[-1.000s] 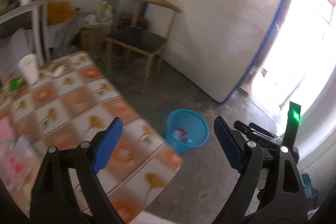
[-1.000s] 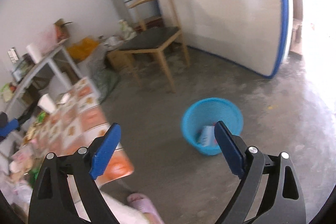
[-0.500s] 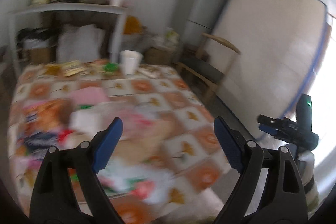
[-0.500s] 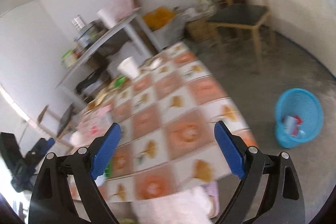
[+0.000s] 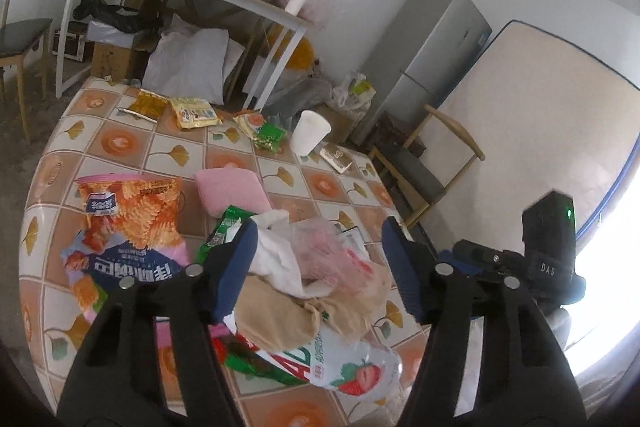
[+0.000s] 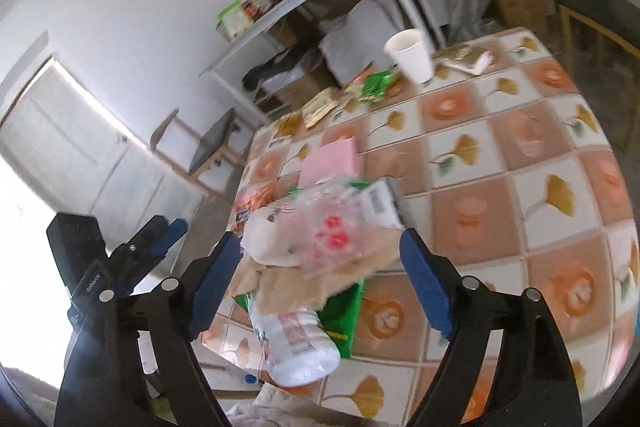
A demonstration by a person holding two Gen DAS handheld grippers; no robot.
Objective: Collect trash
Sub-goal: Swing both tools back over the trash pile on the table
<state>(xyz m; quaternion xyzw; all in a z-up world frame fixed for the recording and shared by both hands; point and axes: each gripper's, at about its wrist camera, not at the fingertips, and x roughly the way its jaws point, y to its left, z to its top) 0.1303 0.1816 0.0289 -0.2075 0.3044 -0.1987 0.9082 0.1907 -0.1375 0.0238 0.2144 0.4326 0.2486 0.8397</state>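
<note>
Left tool (image 5: 316, 267) and right tool (image 6: 320, 279) gape wide, empty, over the trash pile (image 5: 320, 279).
Take the loose clear wrapper (image 6: 320, 227) on top first, closing gently.

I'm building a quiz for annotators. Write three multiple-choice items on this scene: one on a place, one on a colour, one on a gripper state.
1. Where is the white cup?
A. on the table's far side
B. on the chair
C. in the left gripper

2. What colour is the pad behind the trash pile?
A. blue
B. pink
C. black

3. How is the left gripper?
A. shut on a bag
B. shut, empty
C. open

Answers: 1 A, it stands upright on the table near the far edge; 2 B, it shows pink; 3 C, its jaws stand apart either side of the pile.
</note>
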